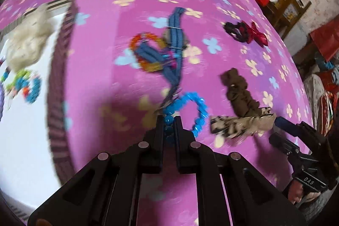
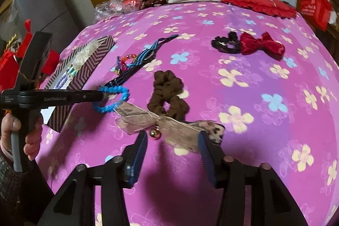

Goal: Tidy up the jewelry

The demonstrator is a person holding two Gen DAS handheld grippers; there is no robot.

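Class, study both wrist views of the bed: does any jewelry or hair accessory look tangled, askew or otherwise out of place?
Yes. The blue striped headbands lie knotted with a multicoloured bead bracelet in one heap beside the patterned box, not sorted. The blue bead bracelet, pinched by the left gripper, overlaps the sheer leopard bow.

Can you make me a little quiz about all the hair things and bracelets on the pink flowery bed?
1. True or false: the left gripper is shut on the blue bead bracelet.
2. What lies right in front of the right gripper? A) red bow B) sheer leopard-print bow C) white pillow
3. Fill in: the red bow lies beside a ____ scrunchie.

Key: 1 true. 2 B, the sheer leopard-print bow, with the jaws open. 3 black; the black scrunchie.
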